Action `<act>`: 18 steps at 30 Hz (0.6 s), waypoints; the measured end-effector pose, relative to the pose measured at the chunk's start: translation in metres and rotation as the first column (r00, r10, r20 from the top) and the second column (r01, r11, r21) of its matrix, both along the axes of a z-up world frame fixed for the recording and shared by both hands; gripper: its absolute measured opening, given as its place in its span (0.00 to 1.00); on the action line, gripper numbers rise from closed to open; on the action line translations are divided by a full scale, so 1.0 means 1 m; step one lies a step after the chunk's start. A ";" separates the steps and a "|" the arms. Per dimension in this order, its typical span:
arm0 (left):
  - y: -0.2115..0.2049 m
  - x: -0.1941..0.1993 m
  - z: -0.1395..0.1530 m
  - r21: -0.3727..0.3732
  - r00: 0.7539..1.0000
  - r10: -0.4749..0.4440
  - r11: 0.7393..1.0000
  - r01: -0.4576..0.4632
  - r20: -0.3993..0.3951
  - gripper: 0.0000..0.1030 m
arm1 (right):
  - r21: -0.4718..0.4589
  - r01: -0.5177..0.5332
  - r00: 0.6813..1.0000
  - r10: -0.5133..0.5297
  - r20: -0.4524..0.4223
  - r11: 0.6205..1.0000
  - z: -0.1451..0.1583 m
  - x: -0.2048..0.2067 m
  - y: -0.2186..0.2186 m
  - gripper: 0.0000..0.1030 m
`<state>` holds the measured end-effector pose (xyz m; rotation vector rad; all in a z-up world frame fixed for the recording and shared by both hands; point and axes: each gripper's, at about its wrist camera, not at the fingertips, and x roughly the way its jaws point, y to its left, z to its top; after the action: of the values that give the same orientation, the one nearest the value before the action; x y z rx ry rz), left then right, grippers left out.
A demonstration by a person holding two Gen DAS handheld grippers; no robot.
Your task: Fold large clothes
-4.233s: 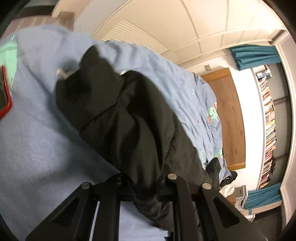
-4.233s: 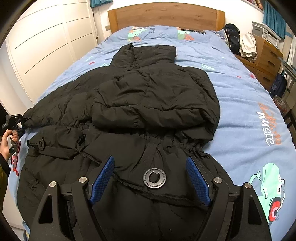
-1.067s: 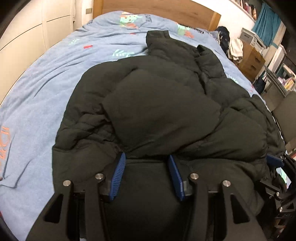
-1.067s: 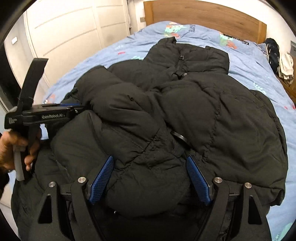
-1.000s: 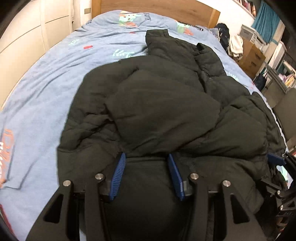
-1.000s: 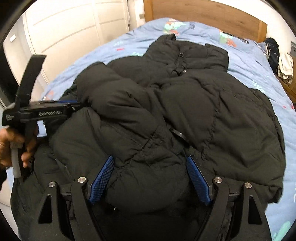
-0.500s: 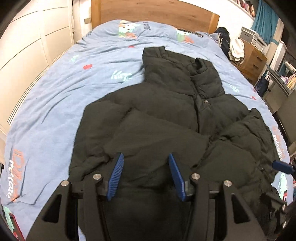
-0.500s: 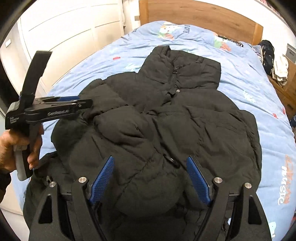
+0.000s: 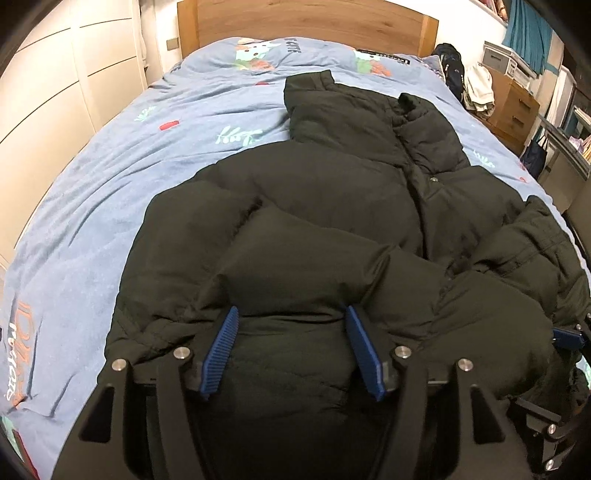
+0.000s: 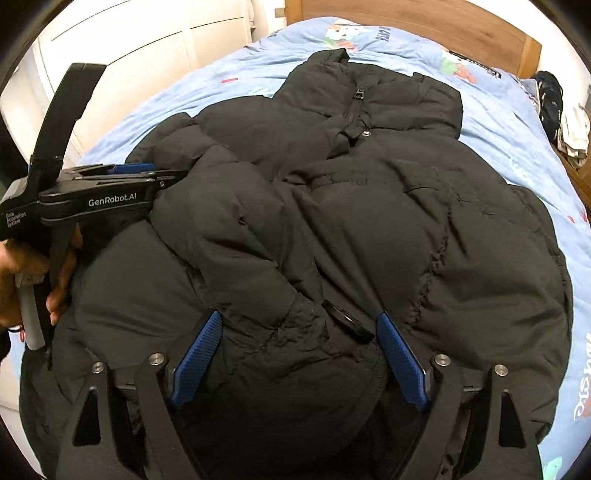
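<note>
Black puffer jacket lying front-up along the middle of the bed, collar toward the wooden headboard, hem at the foot edge nearest the cameras. Both sleeves are folded in across the chest; the lower body is bunched into a thick roll at the foot edge.

Left gripper: fingers at a moderate spread, having just been opening; the hem roll sits between the blue pads, which appear clear of the fabric, so the grasp reads as released. In the right wrist view the same tool lies at the jacket's side toward the wardrobe, held by the person's hand.

Right gripper: fingers wide, also just opened further, straddling a crumpled fold of hem beside a round black ring; no pinch is evident.

Step in hand, as judged: the hem has been brought up and let go, so the bottom fold is being set down. The next move probably calls for re-gripping the roll at both corners and carrying it toward the collar; the padded fill is likely to spring back unless pressed flat.
</note>
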<state>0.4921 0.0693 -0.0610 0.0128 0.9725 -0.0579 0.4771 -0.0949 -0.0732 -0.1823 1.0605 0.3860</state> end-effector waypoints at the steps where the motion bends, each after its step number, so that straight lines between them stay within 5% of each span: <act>1: 0.000 0.000 0.000 0.002 1.000 0.000 1.000 0.000 0.001 0.59 | 0.003 -0.003 1.000 0.003 0.001 1.000 -0.001 -0.001 0.000 0.83; 11: -0.001 0.007 -0.002 0.010 0.999 -0.017 1.000 0.018 -0.045 0.61 | 0.053 -0.019 0.998 0.022 -0.054 0.998 0.001 0.007 -0.008 0.84; 18: 0.009 0.035 0.028 -0.021 0.994 -0.058 0.998 0.057 -0.089 0.62 | 0.122 -0.040 0.998 0.044 -0.034 0.992 0.042 0.039 -0.028 0.84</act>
<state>0.5274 0.0779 -0.0330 0.0215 1.0608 -0.1211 0.5162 -0.1226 -0.0315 -0.0898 1.0667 0.4915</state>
